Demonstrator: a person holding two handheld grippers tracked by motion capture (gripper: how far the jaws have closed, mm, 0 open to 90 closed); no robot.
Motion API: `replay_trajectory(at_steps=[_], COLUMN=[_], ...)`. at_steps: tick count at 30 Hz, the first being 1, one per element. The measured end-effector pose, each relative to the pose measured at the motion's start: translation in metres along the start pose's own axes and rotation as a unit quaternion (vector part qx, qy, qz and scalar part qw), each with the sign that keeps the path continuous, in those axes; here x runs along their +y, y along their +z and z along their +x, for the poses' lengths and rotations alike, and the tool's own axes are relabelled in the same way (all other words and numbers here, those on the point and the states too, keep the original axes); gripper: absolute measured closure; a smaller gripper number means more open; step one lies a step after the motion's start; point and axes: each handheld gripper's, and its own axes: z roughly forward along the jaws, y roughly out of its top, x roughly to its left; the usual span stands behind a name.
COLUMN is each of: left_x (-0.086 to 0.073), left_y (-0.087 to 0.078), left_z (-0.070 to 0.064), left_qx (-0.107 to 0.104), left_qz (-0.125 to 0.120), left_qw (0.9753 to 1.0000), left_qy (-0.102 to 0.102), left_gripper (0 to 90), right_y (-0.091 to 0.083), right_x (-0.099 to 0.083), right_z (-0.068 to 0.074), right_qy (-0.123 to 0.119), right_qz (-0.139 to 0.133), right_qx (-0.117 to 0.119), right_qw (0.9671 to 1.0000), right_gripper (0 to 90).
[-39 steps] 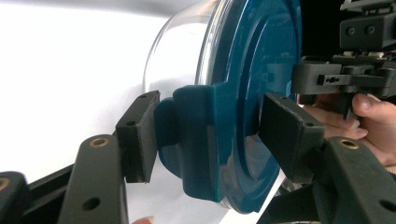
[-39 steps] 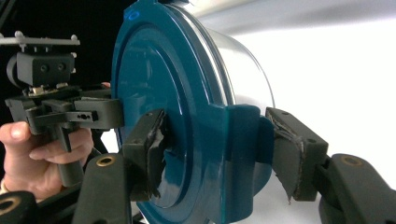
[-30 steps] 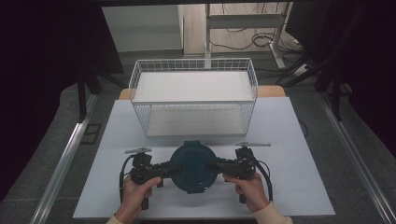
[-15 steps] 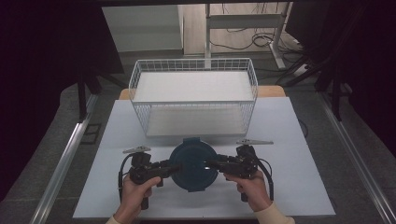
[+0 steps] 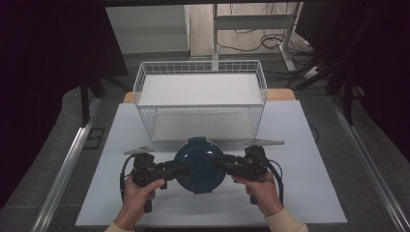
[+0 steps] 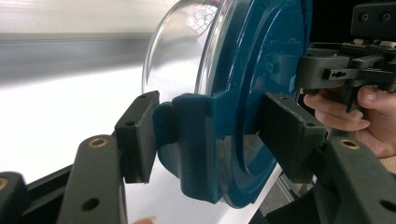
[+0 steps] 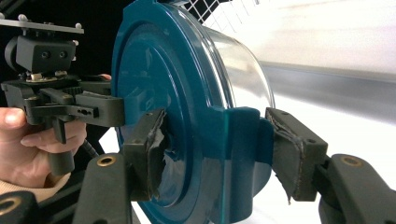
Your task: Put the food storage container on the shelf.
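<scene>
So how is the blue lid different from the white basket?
The blue lid is round, solid and dark; the white basket is boxy, see-through wire and pale. The lid is clamped between the left gripper and right gripper; the basket stands untouched behind. Both are over the same white table.

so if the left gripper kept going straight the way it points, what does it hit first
The left gripper is already clamped on the blue-lidded container. Straight on, that container would probably press into the right gripper, which grips its opposite side.

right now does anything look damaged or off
Yes: the pads on the right tongs are torn and frayed, with loose flaps where they clamp the lid's clip. The left tongs' pads look intact. The basket sits square.
</scene>
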Motion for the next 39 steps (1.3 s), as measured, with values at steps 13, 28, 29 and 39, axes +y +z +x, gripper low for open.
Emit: replay_trajectory(at_steps=[13, 28, 29, 39], left_x=[0.025, 0.060, 0.063, 0.082], left_y=[-0.004, -0.009, -0.010, -0.010], left_z=[-0.002, -0.012, -0.013, -0.015], left_qx=[0.003, -0.003, -0.004, -0.007], left_qz=[-0.012, -0.024, -0.024, -0.030], left_qw=[0.9999, 0.9992, 0.9991, 0.9987], left_qy=[0.007, 0.032, 0.033, 0.040], left_gripper=[39.6, 40.6, 40.6, 40.8], right_y=[0.001, -0.010, -0.011, -0.015], right_x=[0.025, 0.057, 0.059, 0.079], right_z=[0.001, 0.005, 0.005, 0.005], right_qy=[-0.001, -0.014, -0.018, -0.026], right_qz=[-0.005, -0.019, -0.022, -0.028], right_qx=[0.002, 0.003, 0.002, 0.002], right_qw=[1.0000, 0.9997, 0.9996, 0.9993], right_gripper=[40.6, 40.7, 40.7, 40.9])
